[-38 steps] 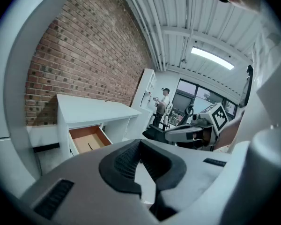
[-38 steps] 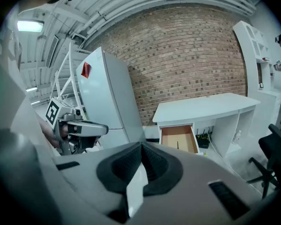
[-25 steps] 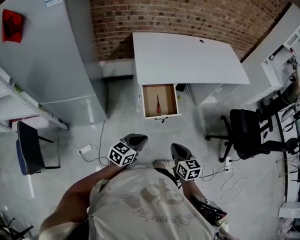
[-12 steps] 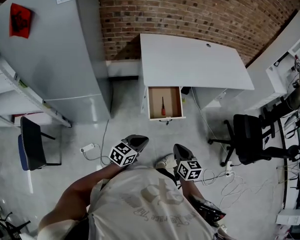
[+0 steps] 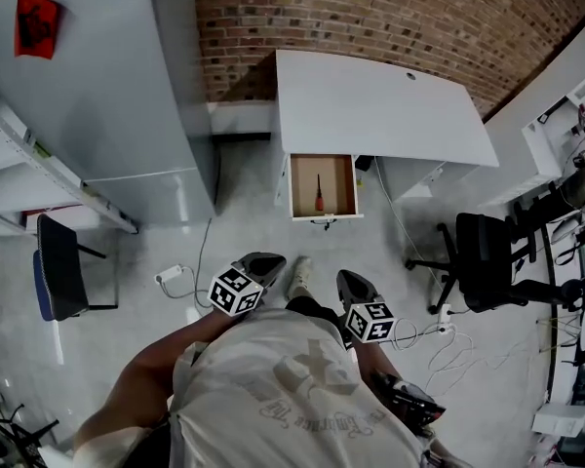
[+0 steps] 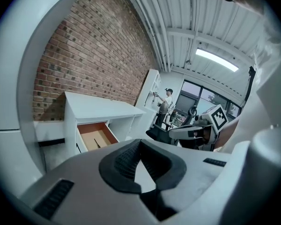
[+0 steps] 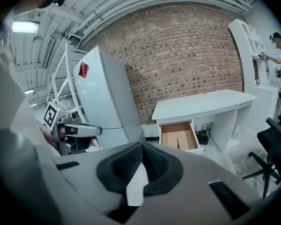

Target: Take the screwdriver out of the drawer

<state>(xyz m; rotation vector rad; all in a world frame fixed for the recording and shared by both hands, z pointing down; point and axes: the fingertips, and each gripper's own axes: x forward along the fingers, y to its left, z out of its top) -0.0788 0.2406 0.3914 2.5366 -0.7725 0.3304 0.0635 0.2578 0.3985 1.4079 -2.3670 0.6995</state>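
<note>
Screwdriver (image 5: 319, 195) lying alone in open drawer (image 5: 294, 185), red handle at near end | desk (image 5: 380, 105) far centre vs brick wall (image 5: 370, 13), drawer pulled out under its left part | L gripper (image 5: 261, 264) & R gripper (image 5: 353, 286) near, jaws together, nothing held, well apart from drawer

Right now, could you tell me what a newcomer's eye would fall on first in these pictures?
The open drawer under the white desk, against the brick wall, draws the eye, with a red-handled screwdriver lying inside. Nearer the person, the left claw and right claw are both shut and empty, well short of the drawer.
</note>
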